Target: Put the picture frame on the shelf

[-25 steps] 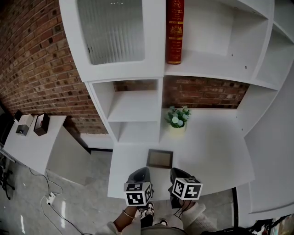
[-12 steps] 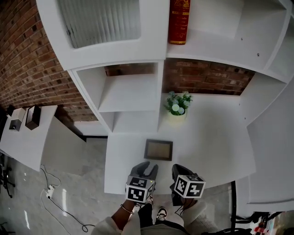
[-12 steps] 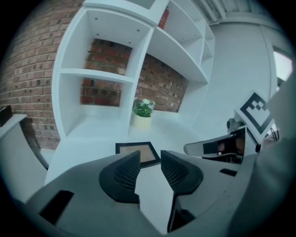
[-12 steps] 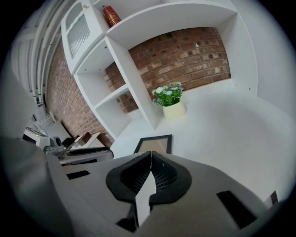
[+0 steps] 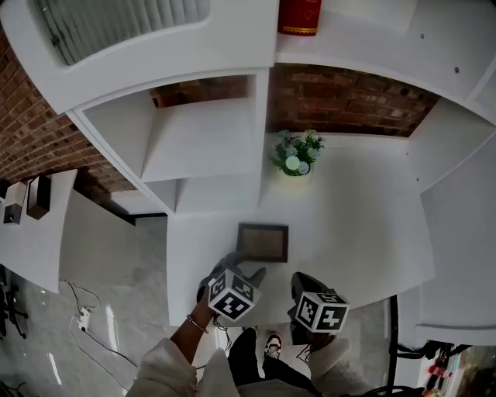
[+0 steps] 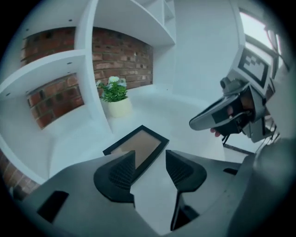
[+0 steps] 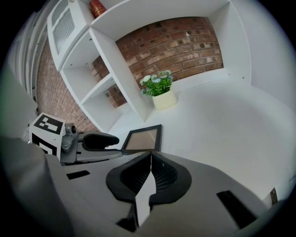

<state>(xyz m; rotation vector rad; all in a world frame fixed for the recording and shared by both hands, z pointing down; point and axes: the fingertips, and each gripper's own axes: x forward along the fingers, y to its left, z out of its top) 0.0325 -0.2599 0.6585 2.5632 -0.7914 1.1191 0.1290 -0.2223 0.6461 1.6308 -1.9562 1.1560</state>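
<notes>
The picture frame (image 5: pixel 263 241), dark-rimmed with a brown panel, lies flat on the white counter (image 5: pixel 364 233). My left gripper (image 5: pixel 243 268) hovers just short of the frame's near edge. Its jaws are opening, and nothing is between them. In the left gripper view the picture frame (image 6: pixel 137 145) lies just beyond the fingertips (image 6: pixel 131 157). My right gripper (image 5: pixel 305 282) stays to the right at the counter's front edge, its jaws shut and empty. The right gripper view shows the frame (image 7: pixel 143 139) ahead of the closed jaws. White shelf compartments (image 5: pixel 194 139) stand behind the frame on the left.
A small potted plant (image 5: pixel 294 155) with white flowers stands on the counter against the brick back wall (image 5: pixel 349 101). A red book (image 5: pixel 299 17) stands on the upper shelf. At far left, a low white table (image 5: pixel 31 225) carries two small boxes.
The left gripper's jaws have gone from shut to apart, and it has moved forward toward the frame. The head view has tipped down, closer to the counter. The right gripper has barely moved.
</notes>
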